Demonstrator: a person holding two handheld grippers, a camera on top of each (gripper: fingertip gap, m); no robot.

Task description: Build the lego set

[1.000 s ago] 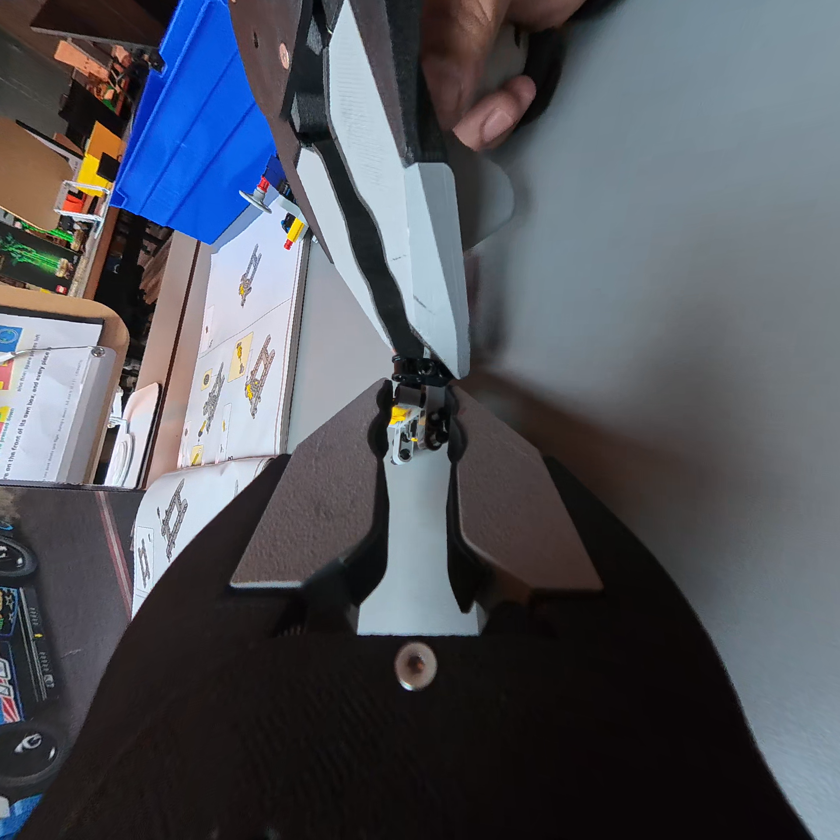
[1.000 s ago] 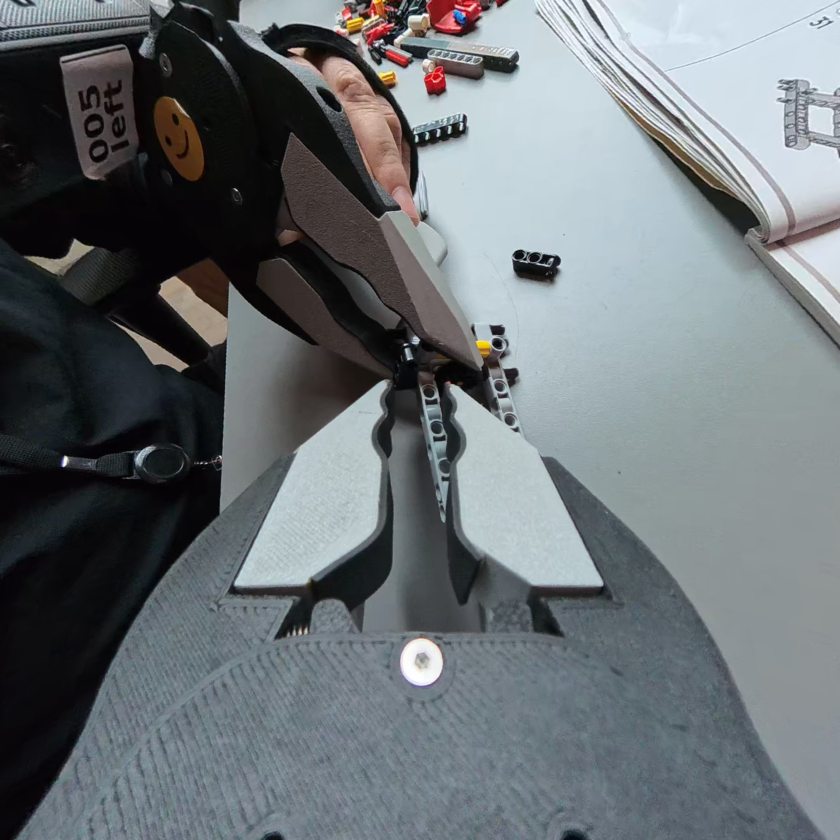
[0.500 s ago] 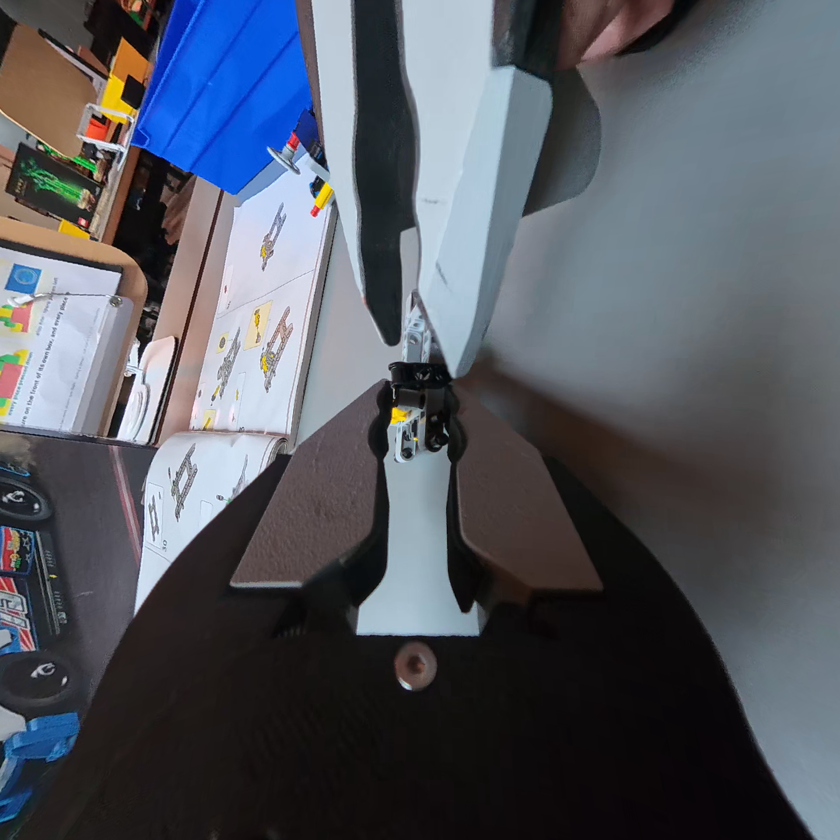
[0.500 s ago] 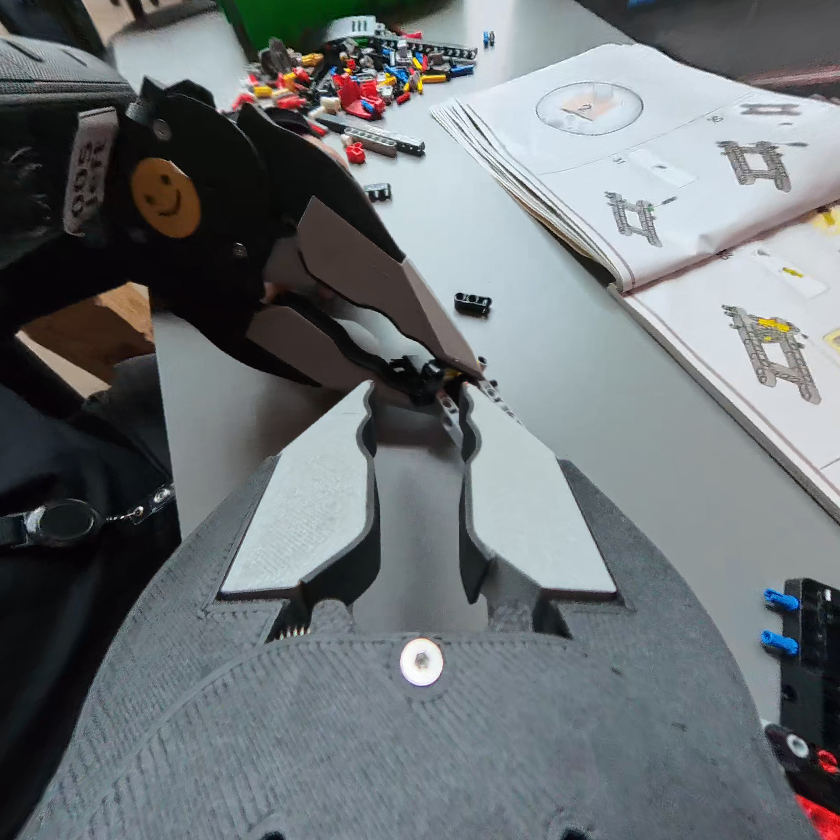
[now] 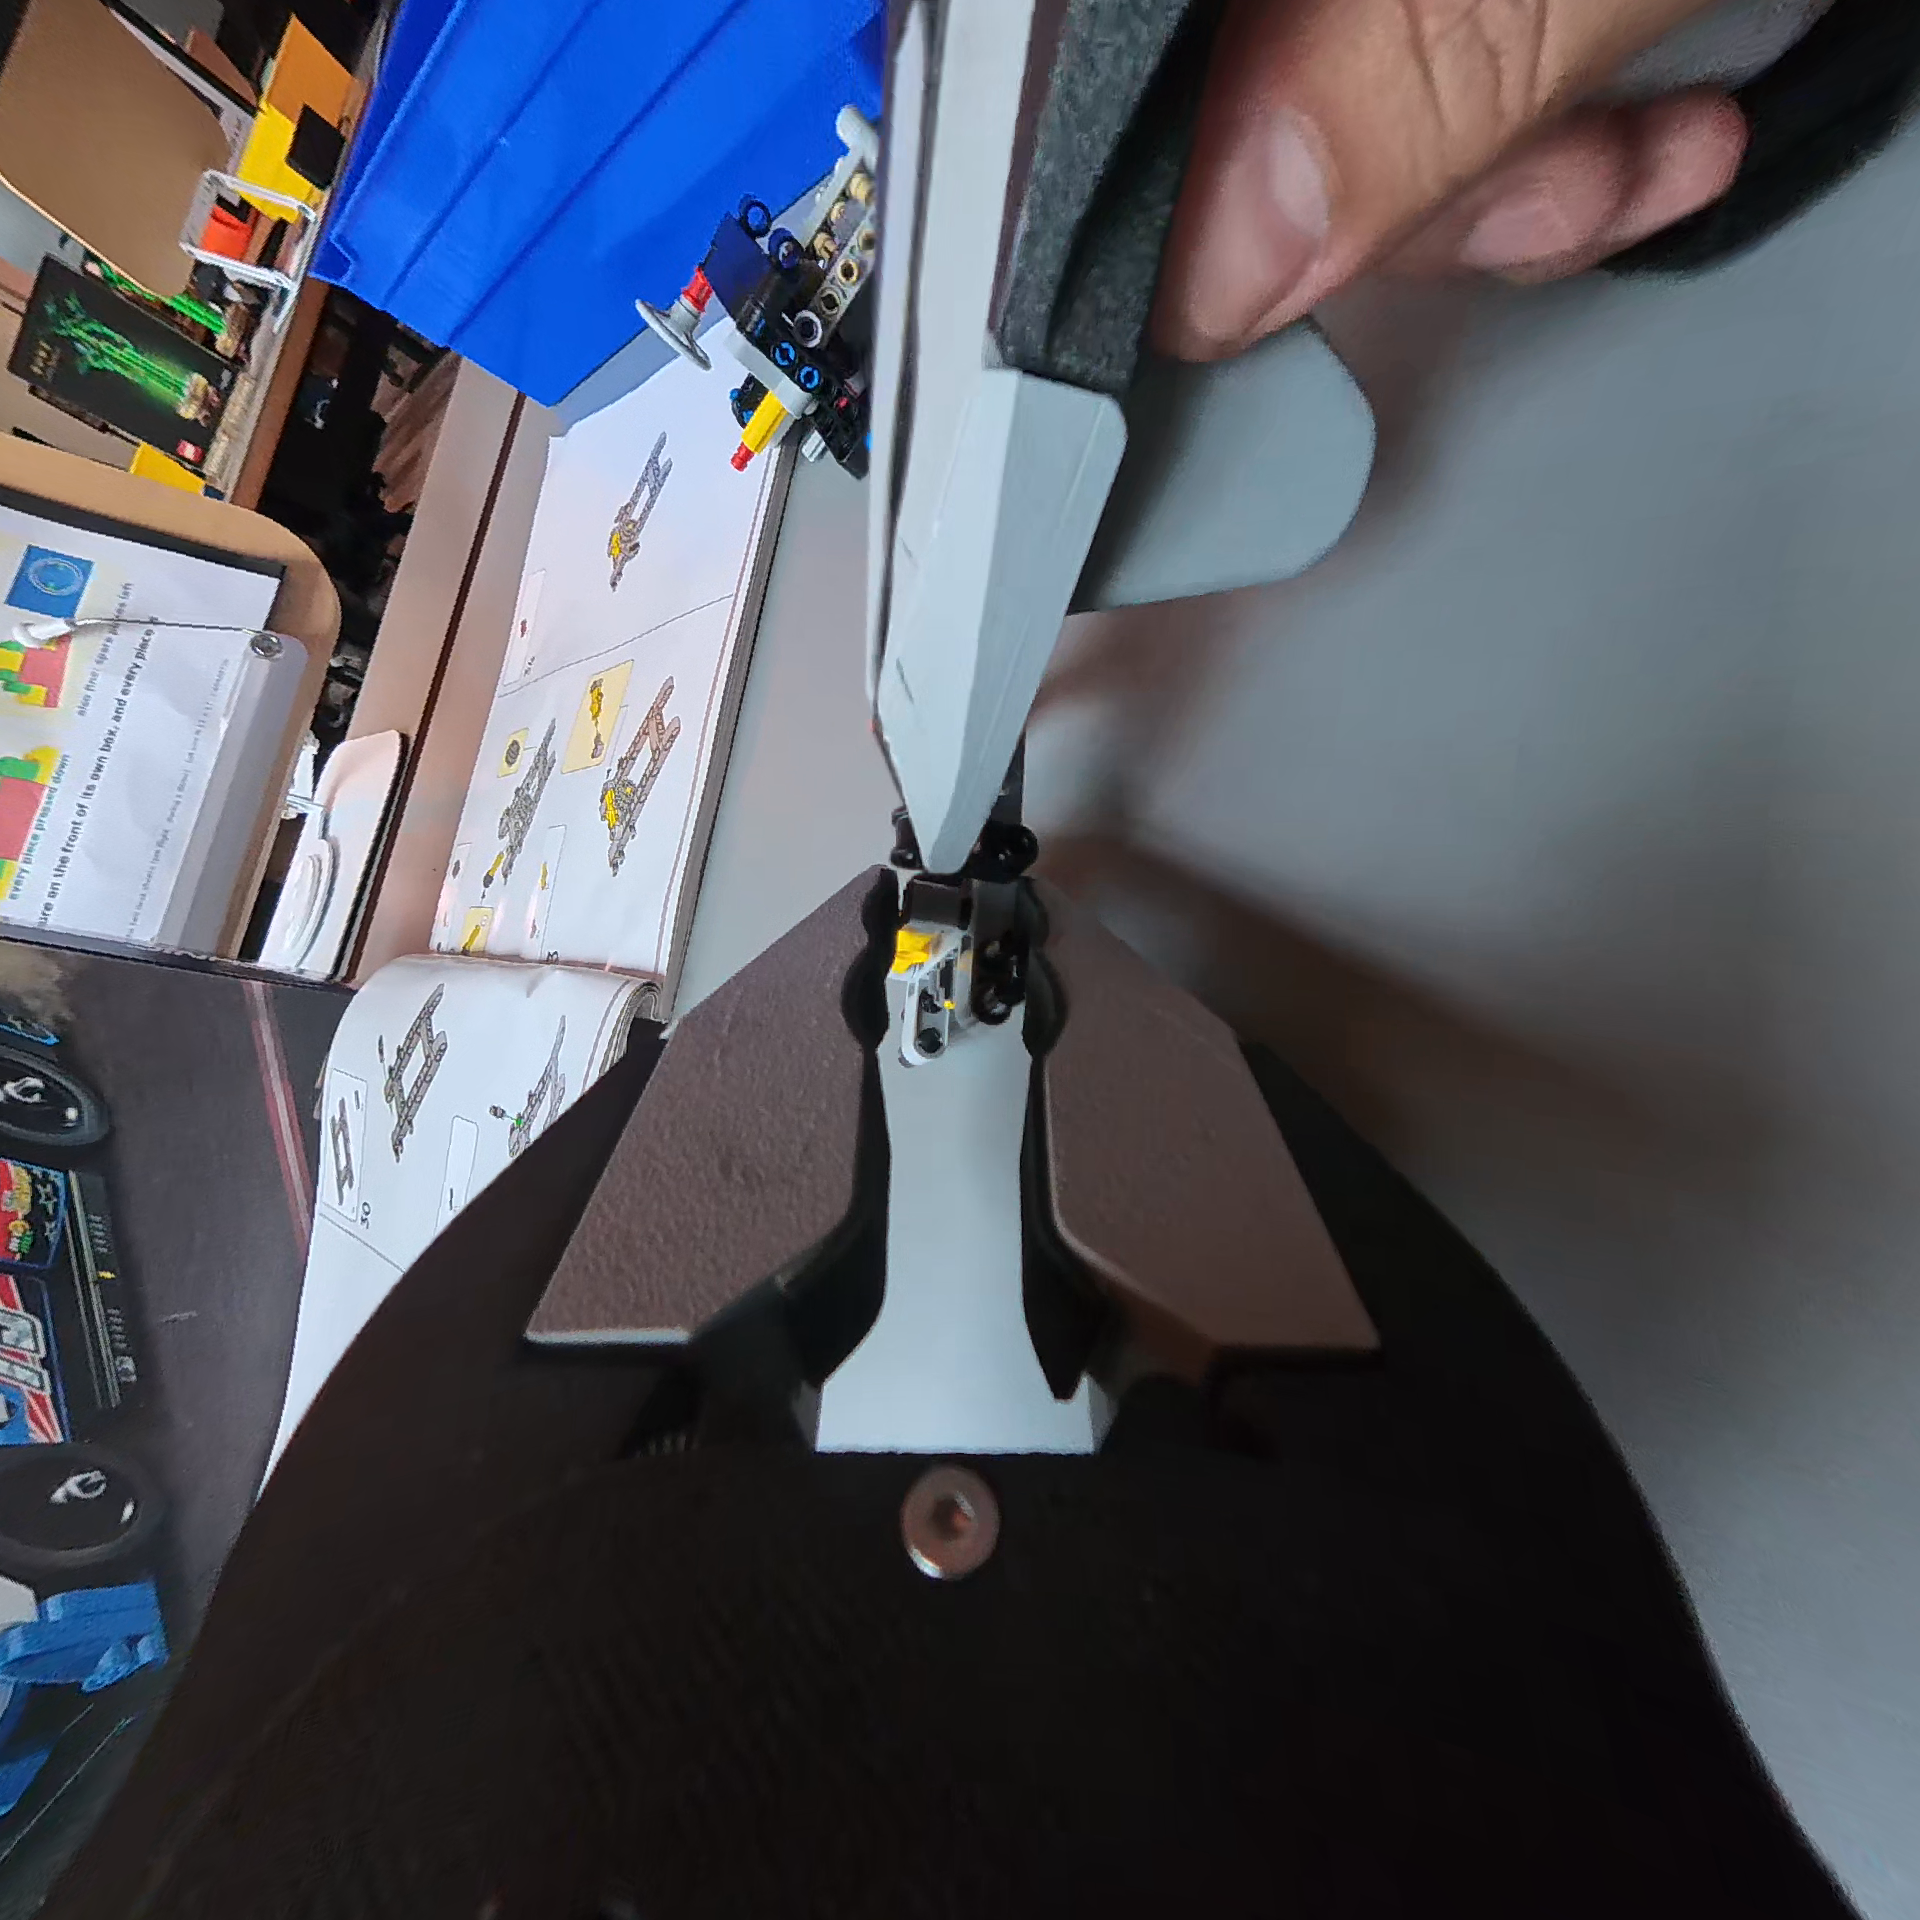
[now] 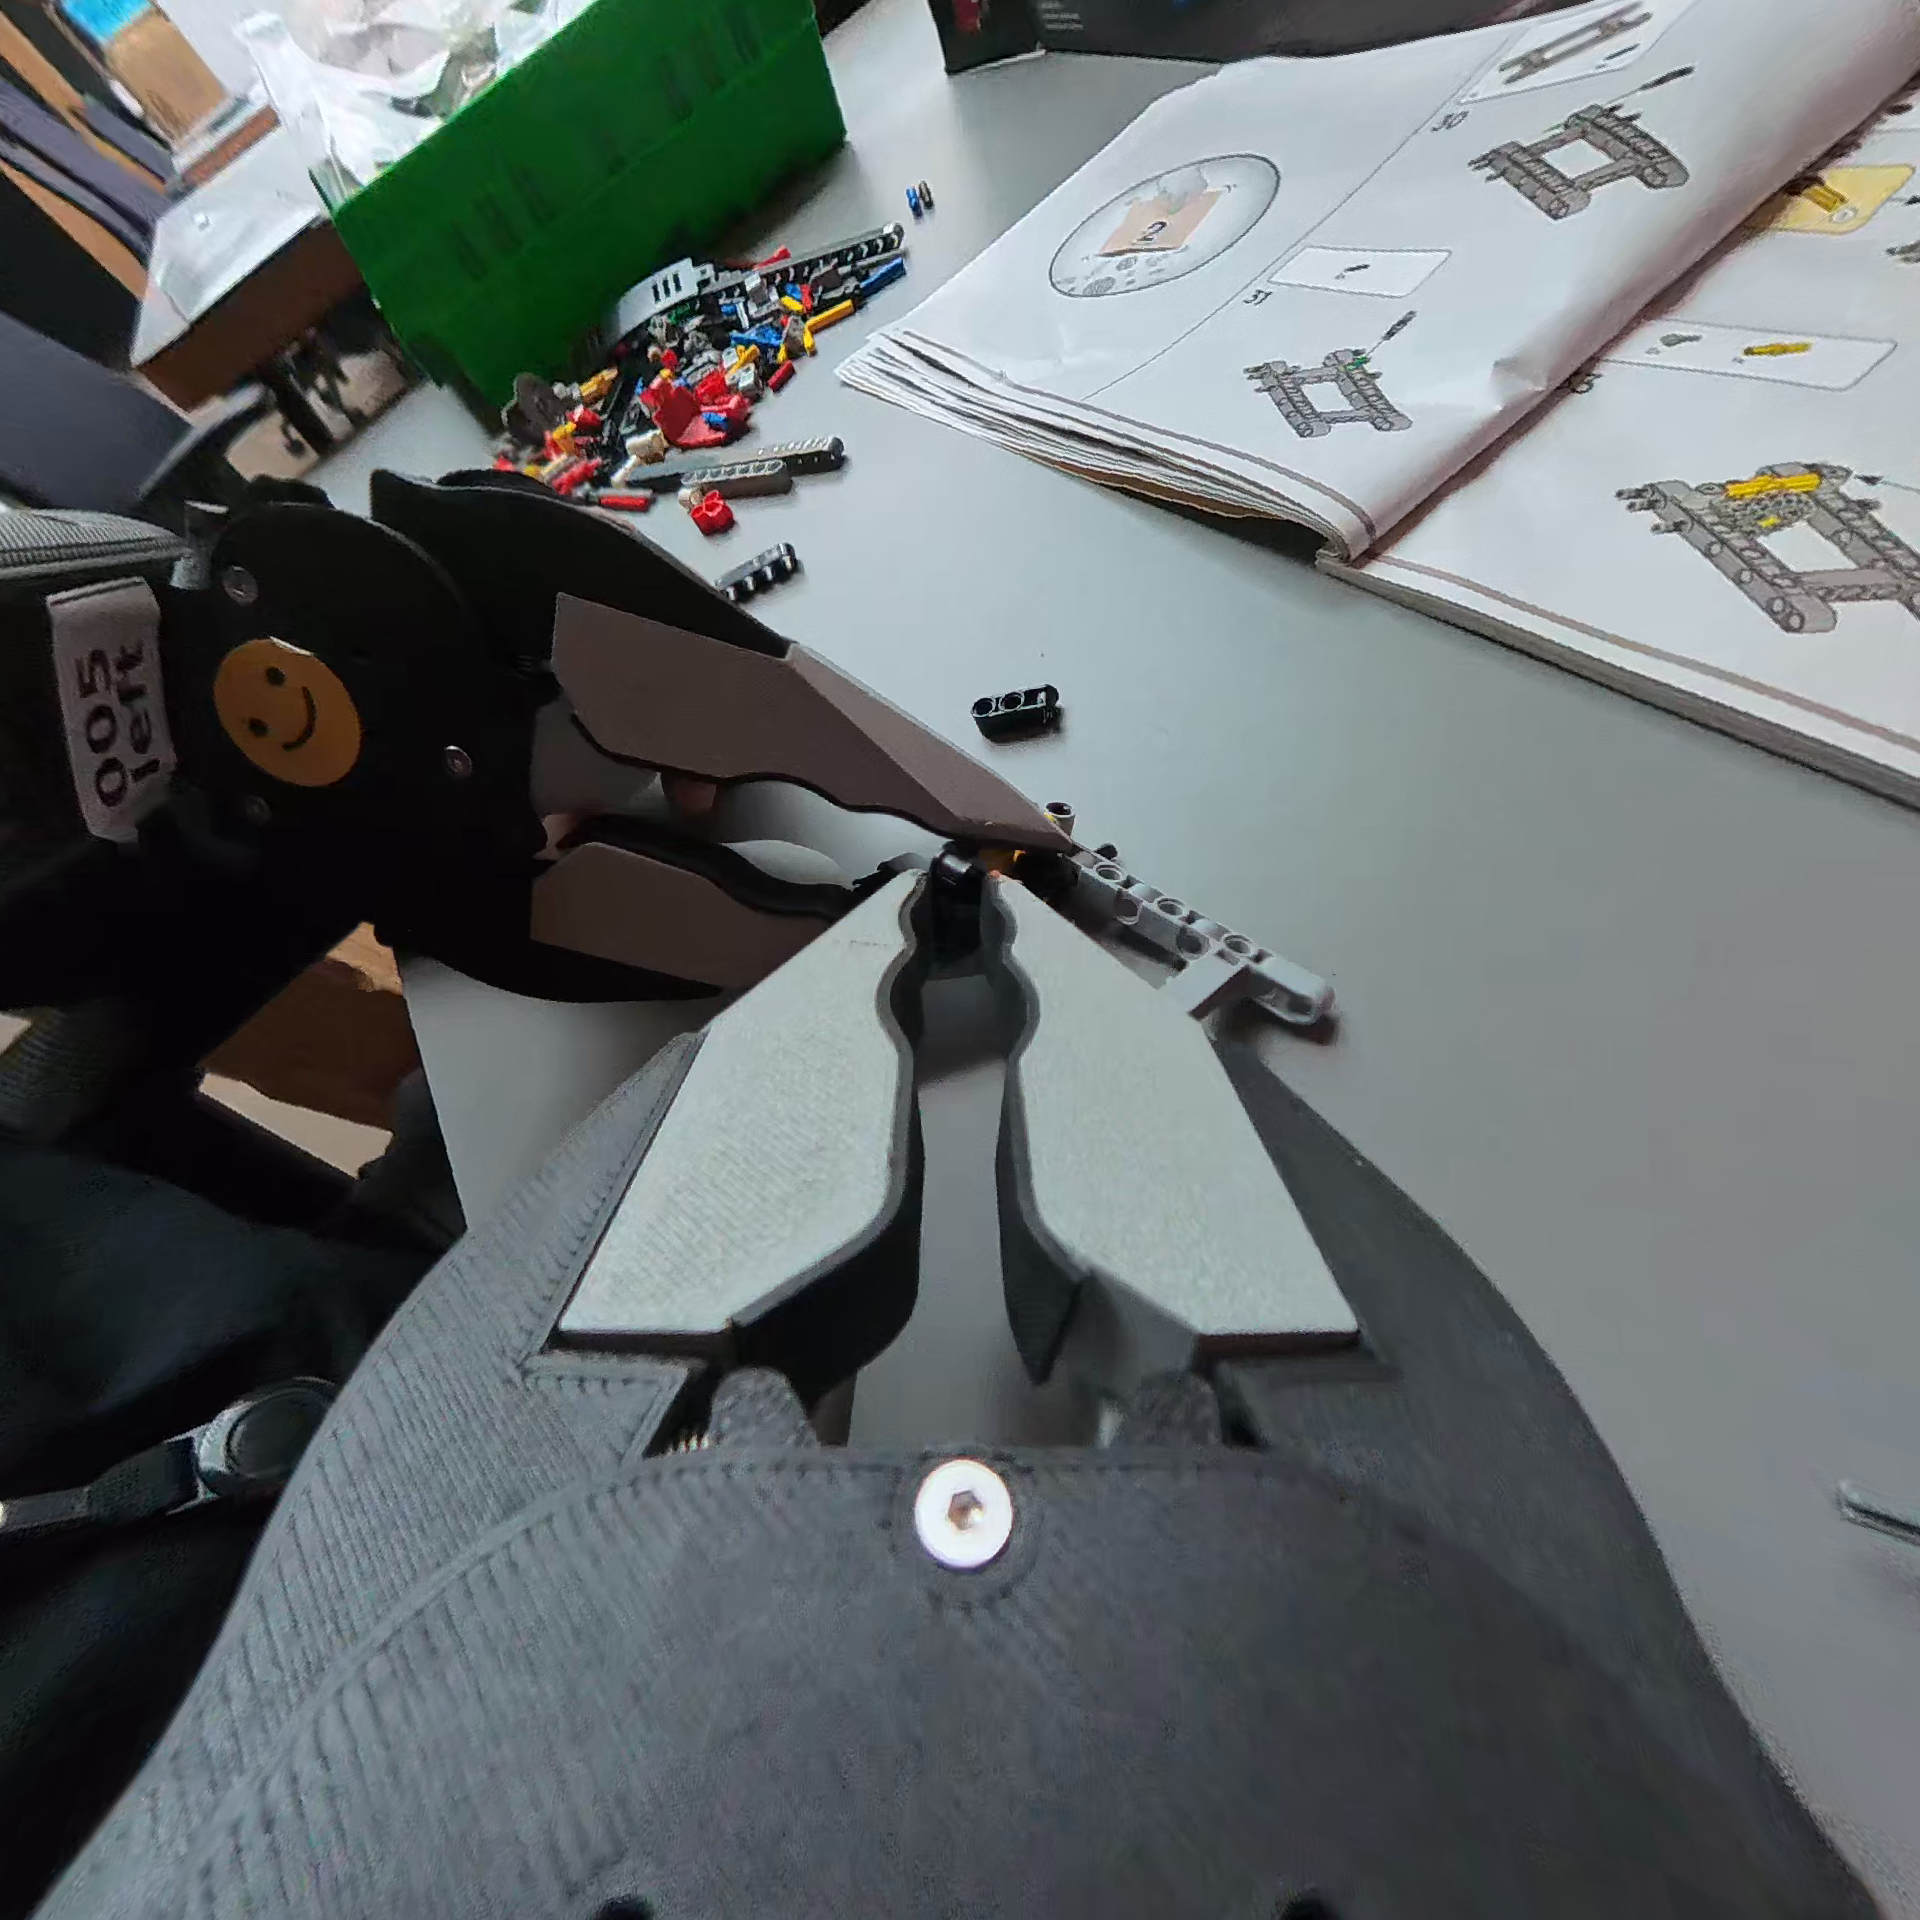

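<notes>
Left claw (image 5: 951, 935) pinches the small grey-and-yellow plastic beam assembly (image 5: 935, 977) steady, while right claw (image 6: 961, 904) nips its black connector (image 6: 956, 883) for seating.

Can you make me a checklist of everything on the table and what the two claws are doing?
Surface: grey table, mostly bare near the claws.
Job's things: small grey and yellow lego assembly with a long grey beam; open instruction booklet.
Clutter: pile of loose lego pieces; lone black piece; green bin; blue bin.
Claws: left claw shut on the assembly; right claw pinching a black part of it.
Cables: nothing seen.
Surroundings: shelves, blurred.
</notes>
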